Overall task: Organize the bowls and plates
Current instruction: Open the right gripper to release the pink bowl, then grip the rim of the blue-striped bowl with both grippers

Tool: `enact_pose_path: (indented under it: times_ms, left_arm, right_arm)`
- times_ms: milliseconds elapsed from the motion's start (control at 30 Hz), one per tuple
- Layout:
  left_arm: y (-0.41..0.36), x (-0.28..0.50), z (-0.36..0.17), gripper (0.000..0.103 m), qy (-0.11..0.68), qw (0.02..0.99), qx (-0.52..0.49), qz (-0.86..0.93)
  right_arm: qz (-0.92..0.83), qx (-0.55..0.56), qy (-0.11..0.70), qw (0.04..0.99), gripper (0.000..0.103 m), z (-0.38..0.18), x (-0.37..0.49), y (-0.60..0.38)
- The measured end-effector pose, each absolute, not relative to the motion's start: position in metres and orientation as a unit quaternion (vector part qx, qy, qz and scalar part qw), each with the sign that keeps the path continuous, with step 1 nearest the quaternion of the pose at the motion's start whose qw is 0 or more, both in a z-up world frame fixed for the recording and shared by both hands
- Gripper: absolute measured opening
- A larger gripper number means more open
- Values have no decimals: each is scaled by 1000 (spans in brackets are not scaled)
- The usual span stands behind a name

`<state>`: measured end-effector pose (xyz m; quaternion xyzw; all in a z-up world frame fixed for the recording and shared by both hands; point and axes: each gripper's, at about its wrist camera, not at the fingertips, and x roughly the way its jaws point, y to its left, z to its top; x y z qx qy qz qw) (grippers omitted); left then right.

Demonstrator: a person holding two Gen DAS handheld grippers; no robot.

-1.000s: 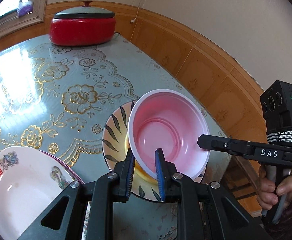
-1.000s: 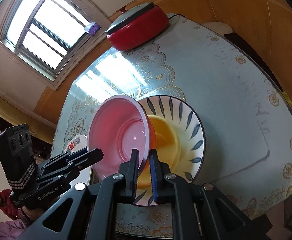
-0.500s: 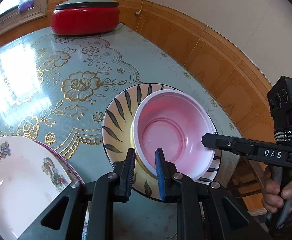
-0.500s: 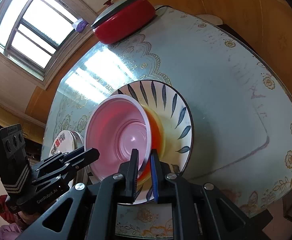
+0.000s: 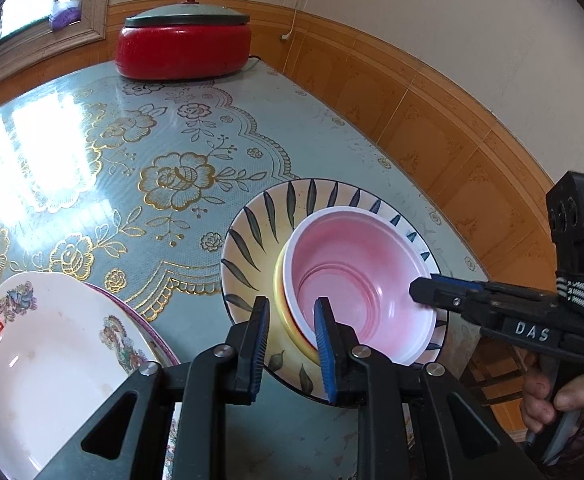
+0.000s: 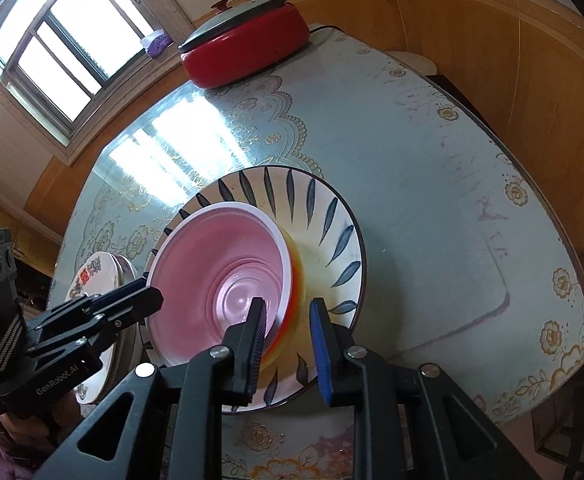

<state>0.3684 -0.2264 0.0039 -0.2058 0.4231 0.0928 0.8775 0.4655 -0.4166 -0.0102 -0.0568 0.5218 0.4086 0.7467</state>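
The pink bowl (image 5: pixel 356 284) sits mouth-up inside the leaf-patterned bowl (image 5: pixel 264 220), pushed off-centre toward that bowl's near rim and leaning slightly; being round, it has no long axis. It looks like smooth plastic, with a white rim and stepped rings down to its base, and a yellow-orange bowl (image 6: pixel 297 276) shows as a thin band nested right under it. The leaf-patterned bowl is glossy glazed ware with dark leaf strokes around a cream wall. The left gripper (image 5: pixel 290 344) straddles the pink bowl's rim, its ribbed fingers (image 5: pixel 261 336) just parting and released from it. The right gripper (image 6: pixel 288 340) straddles the opposite rim, also just opening, pads clear. Beside the leaf-patterned bowl lies a white flowered plate (image 5: pixel 44 344) on the shiny floral bench (image 5: pixel 140 152).
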Motion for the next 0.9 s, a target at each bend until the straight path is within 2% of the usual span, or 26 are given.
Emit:
enact_pose_path:
  times_ms: [133,300,667,733,800,900]
  left_arm:
    - [-218,363,8,28,415,879,-212,101]
    - [-206,358,15,28,400,883,-218,114]
    - [-192,369,8,28,418,879,-184,140]
    - [-195,371,6,28,422,878,-175,140]
    - [-197,374,3,28,427,878,-168,136]
    - [-202,380,-2,28,437,876,-156,132]
  right_arm:
    - [421,-36,503,754,22,0,466,-427]
    - [407,-8,490,771,27,10,476,-447]
    - [384,18,546,744,28,-31,491,-454]
    - [383,11,543,747,25,-35,490,-449]
    - [393,6,540,744,15,-36,488,-444]
    - [397,-30,525,752,11,-33,485,-435]
